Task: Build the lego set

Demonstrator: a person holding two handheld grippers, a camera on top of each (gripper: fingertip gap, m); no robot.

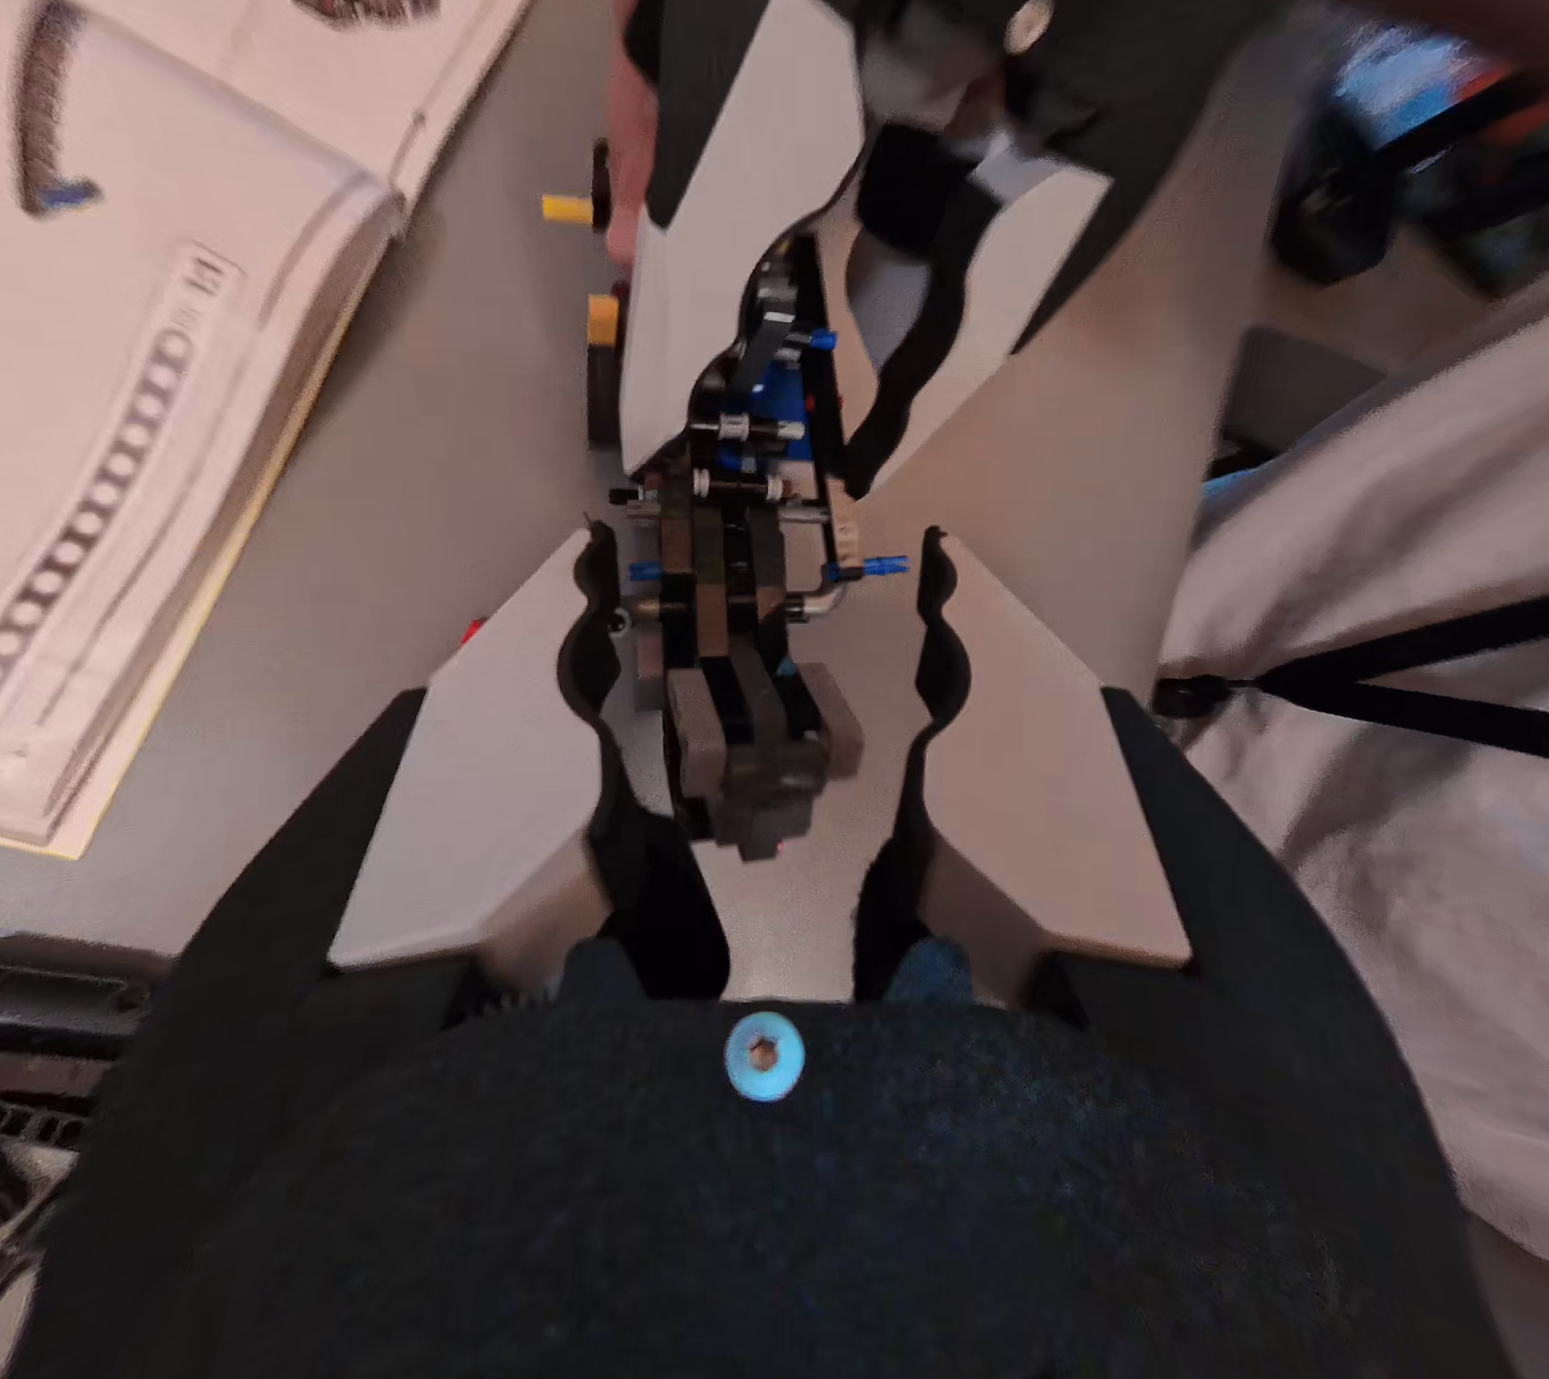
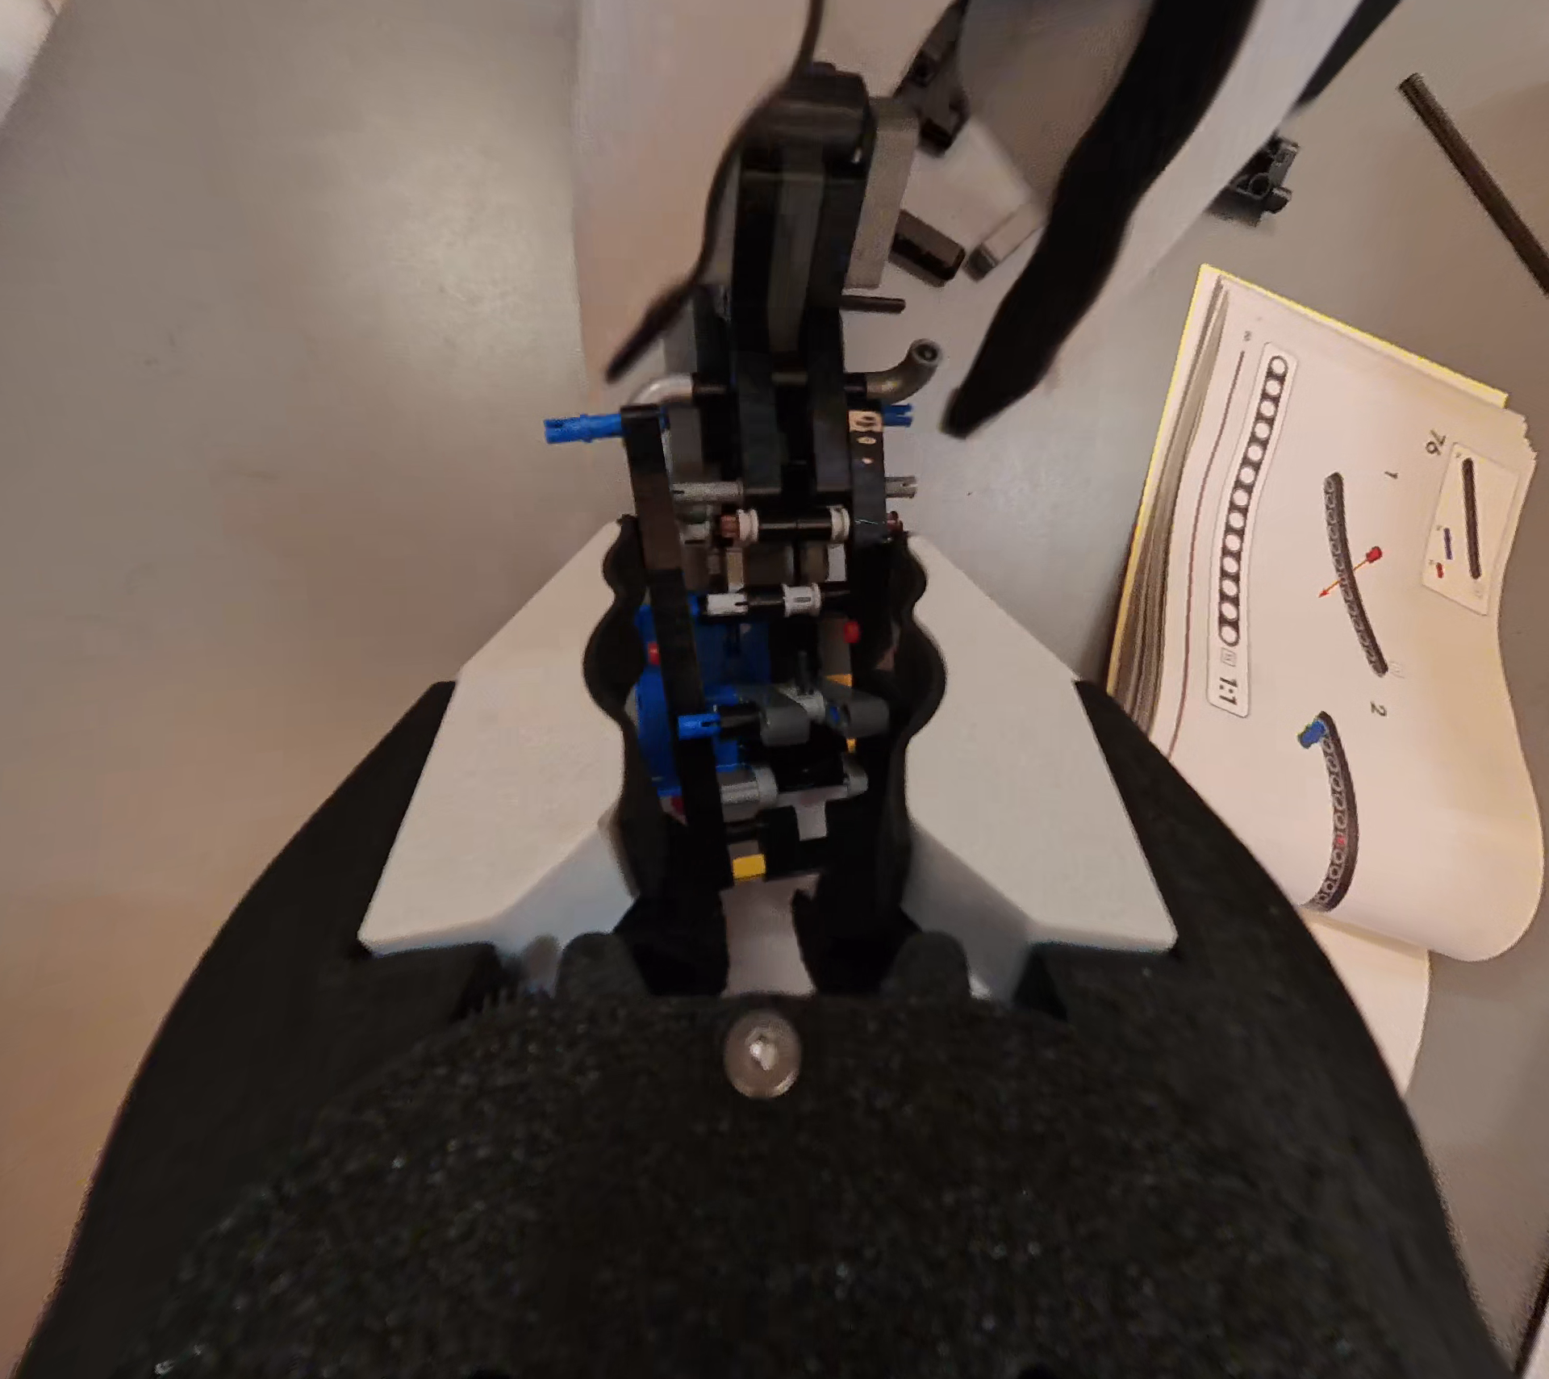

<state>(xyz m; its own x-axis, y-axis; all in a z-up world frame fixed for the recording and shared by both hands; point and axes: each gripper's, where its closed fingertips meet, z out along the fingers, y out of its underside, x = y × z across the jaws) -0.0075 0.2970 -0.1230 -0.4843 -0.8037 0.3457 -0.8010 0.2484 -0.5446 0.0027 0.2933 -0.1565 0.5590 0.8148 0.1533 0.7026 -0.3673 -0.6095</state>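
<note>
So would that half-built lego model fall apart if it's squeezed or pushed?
Probably stiff: the lego model is dense with stacked beams, and the right gripper clamps it. The protruding blue pins might pop out. Tall and narrow, so likely tippy.

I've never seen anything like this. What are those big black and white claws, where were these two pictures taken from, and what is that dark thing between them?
They are hand-held grippers, one in each of a person's hands, each with a camera looking along its two fingers. One picture comes from the left gripper, which is open around the near end of a half-built lego model without clearly touching it. The other picture comes from the right gripper, which is shut on the model's opposite end. On the pale table lie an open instruction booklet and loose black pieces.
</note>
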